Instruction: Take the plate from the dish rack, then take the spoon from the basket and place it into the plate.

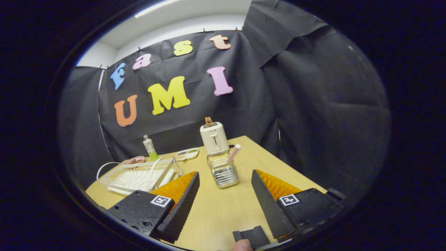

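My gripper (225, 173) hangs open above the wooden table (216, 212), with nothing between its fingers. Just beyond the fingertips, centred between them, stands a small wire basket (223, 176). A spoon with a pink handle (233, 153) leans out of it to the right. Left of the left finger lies a white wire dish rack (134, 176). A white plate (155, 171) stands on edge in the rack's near right end, close to the left fingertip.
A cream toaster (214, 138) stands right behind the basket. Further left at the back are a white palette tray (187, 153), a green tube (150, 148) and a pink object (135, 160). Black cloth walls close the table's back and right.
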A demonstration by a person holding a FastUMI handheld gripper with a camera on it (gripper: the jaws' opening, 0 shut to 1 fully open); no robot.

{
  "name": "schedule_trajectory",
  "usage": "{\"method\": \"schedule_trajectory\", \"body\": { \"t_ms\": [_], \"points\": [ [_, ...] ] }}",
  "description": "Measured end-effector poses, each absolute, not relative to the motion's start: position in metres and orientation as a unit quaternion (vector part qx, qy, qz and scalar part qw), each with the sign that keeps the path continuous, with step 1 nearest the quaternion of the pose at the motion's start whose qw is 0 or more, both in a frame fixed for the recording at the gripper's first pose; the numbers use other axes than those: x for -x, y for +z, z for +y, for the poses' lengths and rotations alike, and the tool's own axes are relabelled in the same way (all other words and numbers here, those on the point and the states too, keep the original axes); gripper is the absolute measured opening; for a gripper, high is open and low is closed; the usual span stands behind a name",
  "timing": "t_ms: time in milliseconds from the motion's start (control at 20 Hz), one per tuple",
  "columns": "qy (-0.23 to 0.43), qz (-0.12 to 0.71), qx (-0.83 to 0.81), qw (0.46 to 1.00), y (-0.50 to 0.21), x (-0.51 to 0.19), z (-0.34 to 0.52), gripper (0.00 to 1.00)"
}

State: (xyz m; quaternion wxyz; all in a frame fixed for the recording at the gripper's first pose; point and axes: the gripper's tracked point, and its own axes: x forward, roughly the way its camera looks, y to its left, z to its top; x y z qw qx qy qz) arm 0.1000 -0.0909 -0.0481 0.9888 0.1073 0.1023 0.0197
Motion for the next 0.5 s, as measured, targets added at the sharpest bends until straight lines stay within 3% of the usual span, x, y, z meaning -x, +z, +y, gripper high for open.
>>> {"method": "schedule_trajectory", "body": {
  "t_ms": [500],
  "points": [
    [0.068, 0.127, -0.084, 0.986, -0.066, -0.209, -0.103, 0.95]
  ]
}}
